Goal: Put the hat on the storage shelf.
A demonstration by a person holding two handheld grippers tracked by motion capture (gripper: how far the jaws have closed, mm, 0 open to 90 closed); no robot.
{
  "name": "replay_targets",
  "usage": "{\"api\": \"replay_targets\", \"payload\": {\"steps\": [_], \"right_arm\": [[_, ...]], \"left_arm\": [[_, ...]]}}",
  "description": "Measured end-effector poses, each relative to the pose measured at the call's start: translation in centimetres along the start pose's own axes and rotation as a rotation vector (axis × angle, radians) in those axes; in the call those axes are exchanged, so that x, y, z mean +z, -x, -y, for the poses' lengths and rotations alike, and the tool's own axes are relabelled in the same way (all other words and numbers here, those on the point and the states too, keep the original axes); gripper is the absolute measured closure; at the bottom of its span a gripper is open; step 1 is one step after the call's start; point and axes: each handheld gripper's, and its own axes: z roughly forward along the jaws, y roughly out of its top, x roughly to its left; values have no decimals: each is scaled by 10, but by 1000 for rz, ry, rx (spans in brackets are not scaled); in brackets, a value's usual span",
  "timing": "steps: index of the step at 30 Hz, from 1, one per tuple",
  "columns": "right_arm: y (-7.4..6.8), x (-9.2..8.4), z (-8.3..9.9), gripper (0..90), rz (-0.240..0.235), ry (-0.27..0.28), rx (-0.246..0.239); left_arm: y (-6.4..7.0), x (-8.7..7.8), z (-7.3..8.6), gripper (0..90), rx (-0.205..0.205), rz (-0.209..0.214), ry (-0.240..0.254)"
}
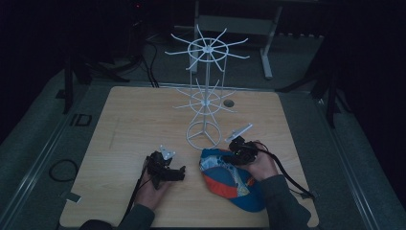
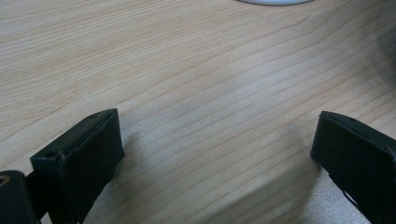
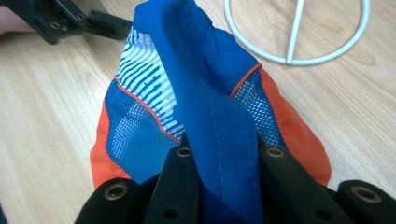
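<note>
A blue and orange cap point(image 1: 229, 181) with mesh panels lies on the wooden table point(image 1: 143, 120), at the front right. My right gripper point(image 1: 235, 154) is shut on the cap's blue band point(image 3: 224, 135), which runs up between its two jaws in the right gripper view. Left of the cap, my left gripper point(image 1: 179, 172) rests low over the table, its jaws wide apart over bare wood point(image 2: 215, 116) with nothing between them. A white wire rack point(image 1: 207, 81) with two tiers of spoke hooks stands behind the cap.
The rack's round wire base point(image 1: 203, 134) sits just behind the cap, its ring point(image 3: 299, 32) close to the cloth. A small round hole point(image 1: 229, 103) marks the table near the back. Dark stands and cables surround the table.
</note>
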Motion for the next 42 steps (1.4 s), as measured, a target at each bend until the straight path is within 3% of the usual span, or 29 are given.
{"api": "replay_targets", "payload": {"steps": [18, 42], "right_arm": [[1, -37, 20, 842, -31, 140, 32], [-3, -78, 25, 842, -21, 266, 30]], "left_arm": [[0, 0, 0, 26, 1, 2, -5], [0, 0, 0, 26, -3, 2, -1]]}}
